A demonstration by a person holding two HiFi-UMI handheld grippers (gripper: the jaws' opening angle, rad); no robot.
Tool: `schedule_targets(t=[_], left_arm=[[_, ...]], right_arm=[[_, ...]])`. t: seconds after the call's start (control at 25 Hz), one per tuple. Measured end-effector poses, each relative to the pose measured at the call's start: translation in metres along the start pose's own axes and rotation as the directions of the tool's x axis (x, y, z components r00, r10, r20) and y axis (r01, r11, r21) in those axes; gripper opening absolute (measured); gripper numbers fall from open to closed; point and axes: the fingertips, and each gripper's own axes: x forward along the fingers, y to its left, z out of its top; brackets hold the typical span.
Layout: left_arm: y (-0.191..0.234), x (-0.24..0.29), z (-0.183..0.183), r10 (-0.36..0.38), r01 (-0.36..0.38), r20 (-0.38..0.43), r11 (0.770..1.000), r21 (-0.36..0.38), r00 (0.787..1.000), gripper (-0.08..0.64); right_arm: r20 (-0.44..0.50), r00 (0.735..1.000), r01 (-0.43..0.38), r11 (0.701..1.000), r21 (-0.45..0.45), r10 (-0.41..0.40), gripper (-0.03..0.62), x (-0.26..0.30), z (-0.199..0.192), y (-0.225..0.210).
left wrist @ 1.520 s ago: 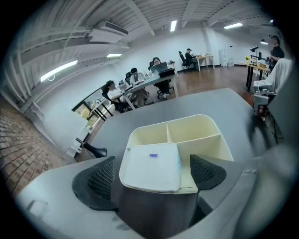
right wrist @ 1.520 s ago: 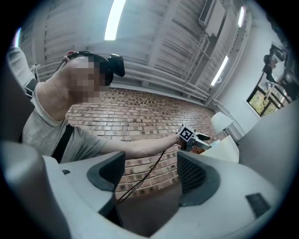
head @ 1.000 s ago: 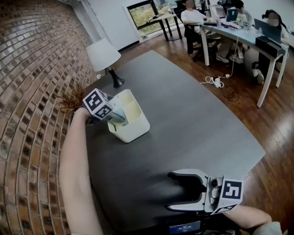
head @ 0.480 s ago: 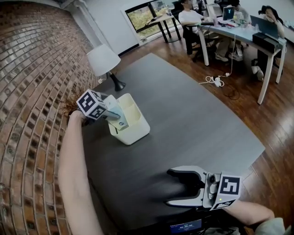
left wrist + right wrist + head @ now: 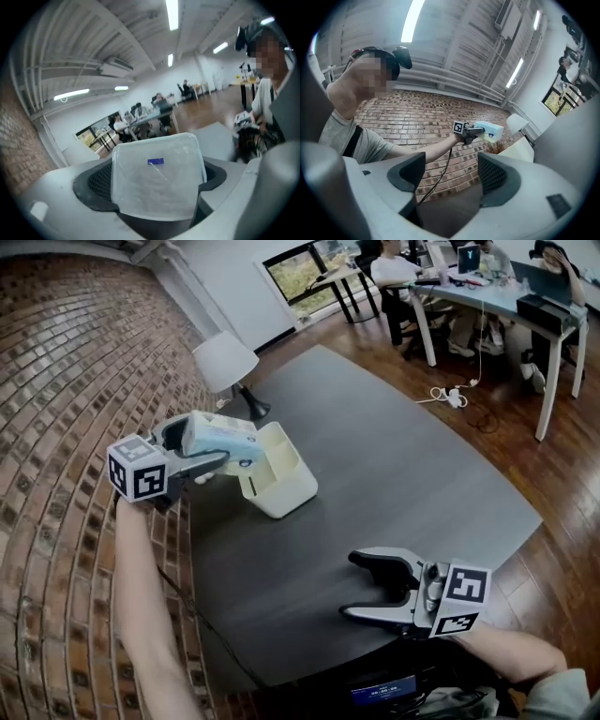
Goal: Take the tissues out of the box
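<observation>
A pale blue pack of tissues (image 5: 223, 433) hangs in the air just left of the cream box (image 5: 281, 486), clear of its rim. My left gripper (image 5: 217, 446) is shut on the pack from above and below. In the left gripper view the pack (image 5: 157, 180) fills the gap between the dark pads (image 5: 96, 180). The open-topped box stands on the dark table (image 5: 394, 474). My right gripper (image 5: 354, 585) stands open near the table's front edge, nothing between its fingers. The right gripper view shows the pack (image 5: 490, 130) held up before the brick wall, past the open right gripper (image 5: 452, 173).
A white-shaded lamp (image 5: 225, 360) stands behind the box at the table's far left corner. A brick wall (image 5: 56, 381) runs along the left. People sit at desks (image 5: 487, 287) at the back right, and a power strip (image 5: 455, 397) lies on the wooden floor.
My left gripper has come up out of the box with the tissue pack and swung left and higher. The right gripper has hardly moved.
</observation>
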Motion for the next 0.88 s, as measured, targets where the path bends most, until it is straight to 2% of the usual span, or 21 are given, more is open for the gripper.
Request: schedule_targets(t=[0.04,0.08,0.12,0.16,0.2,0.28,0.32,0.36,0.4,0.52,0.6,0.72,0.76,0.8,0.84,0.88], left_arm=[[-0.013,-0.018,0.011,-0.004,0.012,0.121,0.998,-0.062,0.993,0.502],[-0.026,-0.037,0.019,0.004,0.027,0.244,0.992,-0.125,0.970,0.502],[-0.040,-0.053,0.024,0.028,0.044,0.359,0.981,-0.190,0.933,0.502],[-0.054,-0.066,0.026,0.067,0.065,0.462,0.962,-0.265,0.884,0.502],[-0.069,-0.076,0.023,0.119,0.099,0.548,0.930,-0.353,0.828,0.502],[-0.108,-0.092,0.011,0.227,0.219,0.671,0.831,-0.512,0.706,0.502],[-0.131,-0.099,0.006,0.267,0.286,0.714,0.783,-0.552,0.647,0.502],[-0.156,-0.105,0.001,0.298,0.340,0.747,0.749,-0.569,0.594,0.502],[-0.182,-0.110,-0.004,0.325,0.379,0.769,0.723,-0.578,0.551,0.502],[-0.247,-0.116,-0.022,0.400,0.482,0.798,0.644,-0.595,0.450,0.502],[-0.274,-0.121,-0.029,0.435,0.559,0.822,0.603,-0.569,0.368,0.502],[-0.301,-0.129,-0.032,0.478,0.675,0.848,0.549,-0.492,0.229,0.502],[-0.306,-0.129,-0.033,0.491,0.710,0.850,0.528,-0.466,0.193,0.502],[-0.309,-0.129,-0.035,0.504,0.736,0.848,0.508,-0.448,0.168,0.502],[-0.310,-0.127,-0.037,0.515,0.753,0.843,0.490,-0.439,0.156,0.502],[-0.311,-0.125,-0.039,0.521,0.765,0.839,0.474,-0.437,0.156,0.502]], right_arm=[[0.003,1.000,0.000,1.000,0.004,0.000,0.362,0.001,0.000,0.001],[0.005,1.000,0.002,1.000,0.008,-0.002,0.362,0.002,-0.001,0.002],[0.009,1.000,0.004,1.000,0.012,-0.004,0.362,0.002,-0.001,0.002],[0.012,1.000,0.006,1.000,0.015,-0.006,0.362,0.001,0.000,0.002],[0.014,1.000,0.007,1.000,0.018,-0.007,0.362,-0.001,0.001,0.002],[0.022,1.000,-0.001,1.000,0.024,0.000,0.362,-0.003,0.003,0.002],[0.028,1.000,-0.006,1.000,0.026,0.006,0.362,-0.003,0.003,0.002],[0.035,0.999,-0.011,1.000,0.028,0.010,0.362,-0.002,0.004,0.002],[0.038,0.999,-0.015,0.999,0.030,0.014,0.362,-0.002,0.003,0.002],[0.036,0.999,-0.016,0.999,0.040,0.015,0.362,-0.005,0.002,0.004],[0.039,0.999,-0.019,0.999,0.037,0.017,0.362,-0.006,0.003,0.005],[0.040,0.999,-0.020,0.999,0.033,0.018,0.362,-0.005,0.006,0.006],[0.040,0.999,-0.018,0.999,0.035,0.016,0.362,-0.005,0.008,0.007],[0.041,0.999,-0.016,0.999,0.035,0.015,0.362,-0.006,0.009,0.009],[0.044,0.999,-0.016,0.999,0.033,0.014,0.362,-0.007,0.009,0.012],[0.047,0.999,-0.017,0.999,0.029,0.016,0.362,-0.007,0.009,0.015]])
